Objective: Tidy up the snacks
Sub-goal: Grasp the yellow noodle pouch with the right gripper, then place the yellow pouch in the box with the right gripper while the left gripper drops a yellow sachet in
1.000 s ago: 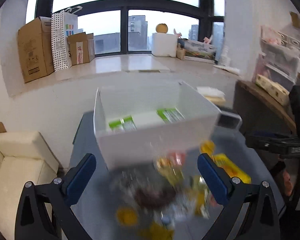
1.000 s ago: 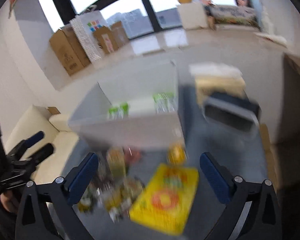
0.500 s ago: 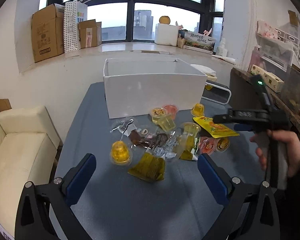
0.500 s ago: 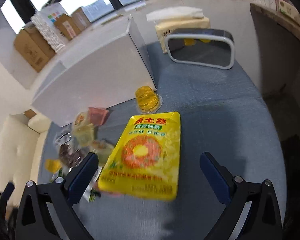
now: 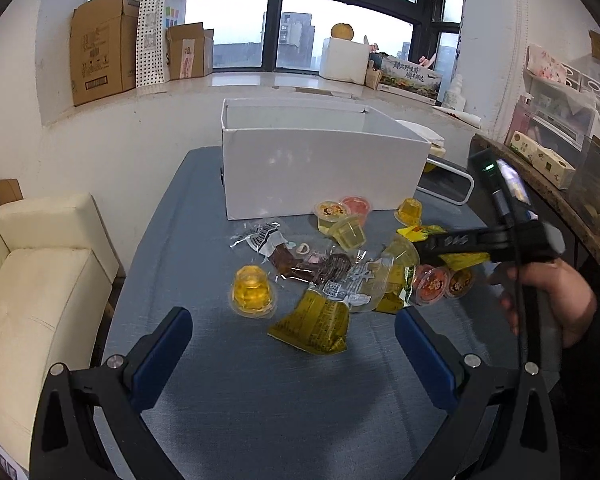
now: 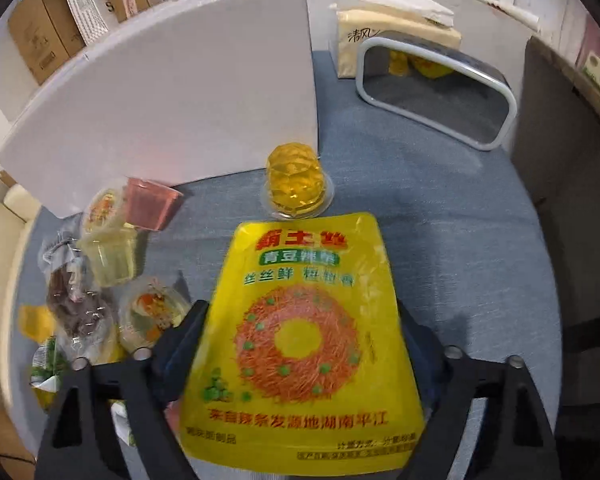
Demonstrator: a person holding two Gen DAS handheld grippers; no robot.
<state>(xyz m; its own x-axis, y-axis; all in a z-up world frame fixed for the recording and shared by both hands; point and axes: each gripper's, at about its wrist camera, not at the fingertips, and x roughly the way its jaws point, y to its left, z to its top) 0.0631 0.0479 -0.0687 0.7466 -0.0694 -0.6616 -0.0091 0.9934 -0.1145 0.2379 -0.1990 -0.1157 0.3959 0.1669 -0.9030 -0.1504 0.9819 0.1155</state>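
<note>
Fingers of the left gripper [image 5: 294,354] stand spread wide above the grey worktop [image 5: 260,400], holding nothing, just in front of the scattered snack pile. Landmark: the white box [image 5: 324,168] at the worktop's far side. Left of the box's front, a yellow jelly cup [image 5: 253,291] stands alone, apart from the rest. Directly before the box lie a clear-wrapped dark snack [image 5: 312,266], a small yellow packet [image 5: 314,325] and a cluster of jelly cups [image 5: 342,220] close to its front wall. Toward the box's right front corner, the right gripper [image 6: 300,340] has its fingers closed against the two sides of a large yellow snack pouch [image 6: 300,320], which lies between them; whether it is off the worktop cannot be told. Another yellow jelly cup [image 6: 298,186] sits just beyond the pouch, beside the box's corner. Right of the box rests a white-rimmed mirror [image 6: 440,92] with a tissue pack [image 6: 380,32] behind it.
</note>
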